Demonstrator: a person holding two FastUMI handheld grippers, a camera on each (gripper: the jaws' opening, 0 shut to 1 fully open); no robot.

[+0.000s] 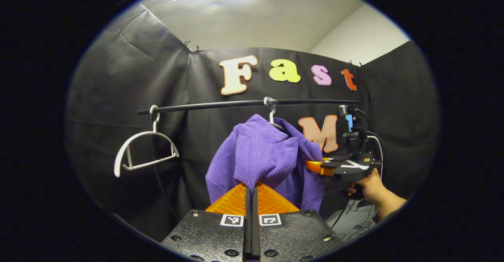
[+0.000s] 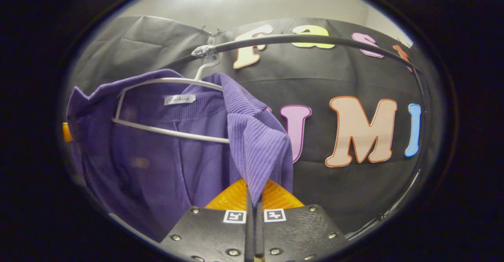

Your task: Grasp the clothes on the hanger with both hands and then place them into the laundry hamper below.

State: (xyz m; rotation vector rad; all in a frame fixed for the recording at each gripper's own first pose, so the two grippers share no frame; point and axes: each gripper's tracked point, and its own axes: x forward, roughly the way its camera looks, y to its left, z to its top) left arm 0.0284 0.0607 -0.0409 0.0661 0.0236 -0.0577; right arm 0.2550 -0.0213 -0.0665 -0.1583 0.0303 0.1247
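Hanging from: a dark rail (image 1: 236, 104) that runs across the black booth wall, also seen arching overhead in the right gripper view (image 2: 315, 39).
Garment: a purple ribbed garment (image 1: 256, 155) draped over a white hanger (image 2: 169, 81) whose hook sits on the rail; in the right gripper view its inside, with a small label at the neck, faces the camera (image 2: 157, 163).
Spare hanger: a second white hanger (image 1: 143, 151), bare, well apart to the left on the same rail.
Hand: a person's hand (image 1: 372, 189) grips the handle of the right gripper at the garment's right edge.
Left gripper: (image 1: 251, 191) fingers drawn together, a fold at the garment's lower front nipped between them.
Right gripper: (image 2: 254, 199) fingers closed, with the garment's ribbed front edge running down between them; in the left gripper view it reaches sideways into the cloth (image 1: 315, 166).
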